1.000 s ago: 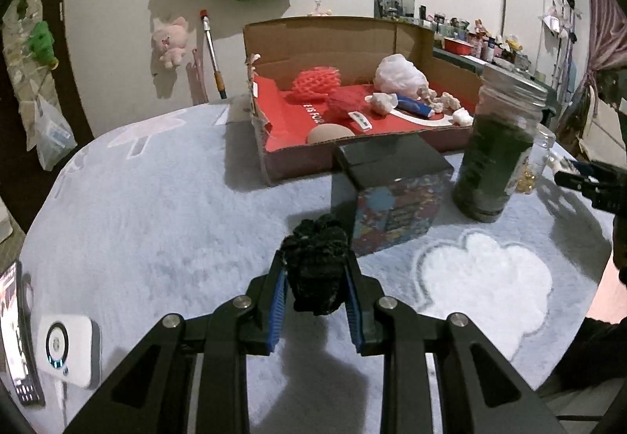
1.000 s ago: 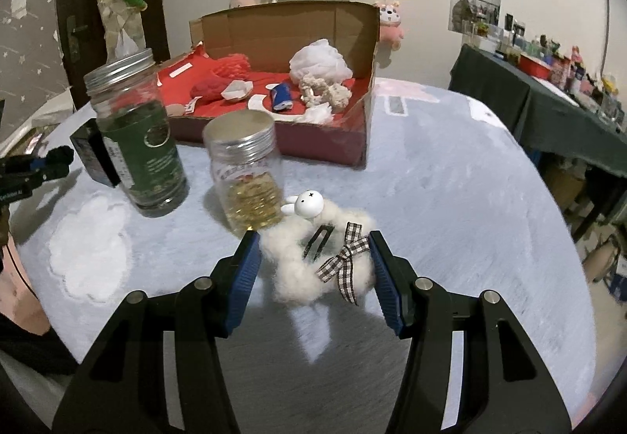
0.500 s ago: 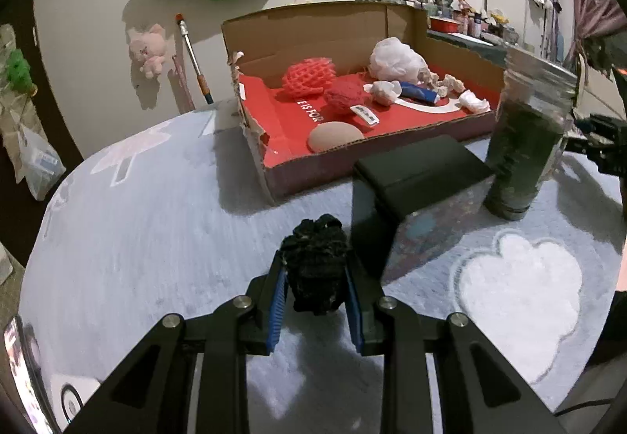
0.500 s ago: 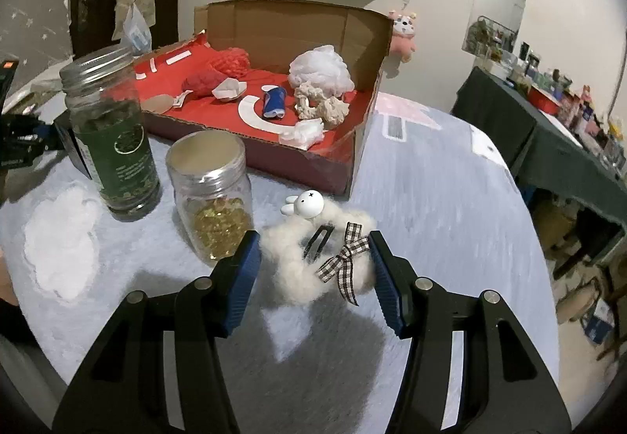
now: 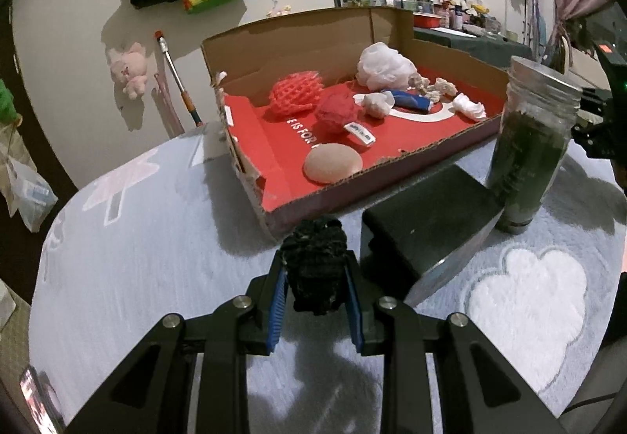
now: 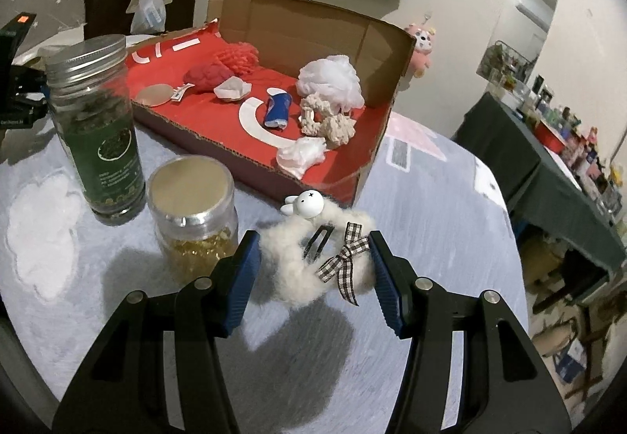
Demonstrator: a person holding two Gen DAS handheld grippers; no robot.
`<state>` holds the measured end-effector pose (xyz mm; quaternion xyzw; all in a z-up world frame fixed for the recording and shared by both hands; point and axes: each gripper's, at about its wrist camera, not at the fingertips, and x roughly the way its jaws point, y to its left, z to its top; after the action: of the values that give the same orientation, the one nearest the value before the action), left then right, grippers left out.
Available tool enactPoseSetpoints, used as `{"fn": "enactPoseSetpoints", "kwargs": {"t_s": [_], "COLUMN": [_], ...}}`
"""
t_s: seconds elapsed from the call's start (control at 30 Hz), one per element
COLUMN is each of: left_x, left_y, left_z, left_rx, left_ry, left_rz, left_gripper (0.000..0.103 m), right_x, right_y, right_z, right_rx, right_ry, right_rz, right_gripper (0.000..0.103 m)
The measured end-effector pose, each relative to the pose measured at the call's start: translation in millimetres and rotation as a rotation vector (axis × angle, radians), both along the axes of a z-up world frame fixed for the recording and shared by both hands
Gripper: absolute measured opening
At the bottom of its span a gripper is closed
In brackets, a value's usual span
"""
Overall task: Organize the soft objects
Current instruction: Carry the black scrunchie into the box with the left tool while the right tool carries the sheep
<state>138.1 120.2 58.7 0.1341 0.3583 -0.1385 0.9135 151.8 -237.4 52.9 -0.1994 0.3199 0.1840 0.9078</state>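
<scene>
My left gripper (image 5: 315, 289) is shut on a black scrunchie (image 5: 315, 265) and holds it above the grey rug, just short of the front left corner of the red-lined cardboard box (image 5: 274, 191). My right gripper (image 6: 313, 261) is shut on a fluffy white scrunchie (image 6: 298, 269) with a bunny head, a checked bow and a black clip, held near the box's front right corner (image 6: 364, 175). The box holds several soft things: a red mesh puff (image 5: 296, 97), a white puff (image 6: 329, 81), a beige pad (image 5: 333, 163).
A black box (image 5: 427, 222) stands right of the left gripper. A tall green jar (image 6: 98, 128) and a short jar of yellow beads (image 6: 192, 214) stand left of the right gripper. A white cloud patch (image 5: 525, 297) marks the rug. A phone (image 5: 35, 406) lies at the left edge.
Both grippers have moved closer to the cardboard box and a little higher, each still holding its scrunchie.
</scene>
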Motion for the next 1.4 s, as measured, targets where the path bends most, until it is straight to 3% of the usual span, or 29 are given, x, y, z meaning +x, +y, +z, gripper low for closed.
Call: {"fn": "enactPoseSetpoints", "kwargs": {"t_s": [0.5,0.77,1.17,1.4], "left_x": [19.6,49.8,109.6,145.3], "left_y": [-4.2,-22.3,-78.2,-110.2], "left_z": [24.8,40.3,44.3,29.0], "left_rx": [0.028,-0.041,-0.069,-0.037], "left_ry": [-0.042,0.006,0.156,0.299], "left_rz": [-0.044,-0.120,-0.216,-0.272], "left_gripper": [0.028,0.028,0.028,0.028], "right_x": [19.8,39.7,88.4,126.1], "right_y": [6.7,10.4,46.2,77.3], "right_z": [18.6,31.6,40.0,23.1], "right_rx": [-0.031,-0.011,0.112,0.155], "right_ry": [-0.022,0.008,0.199,0.406], "right_rz": [0.059,0.106,0.256,0.313], "right_gripper": [0.053,0.053,0.053,0.053]}}
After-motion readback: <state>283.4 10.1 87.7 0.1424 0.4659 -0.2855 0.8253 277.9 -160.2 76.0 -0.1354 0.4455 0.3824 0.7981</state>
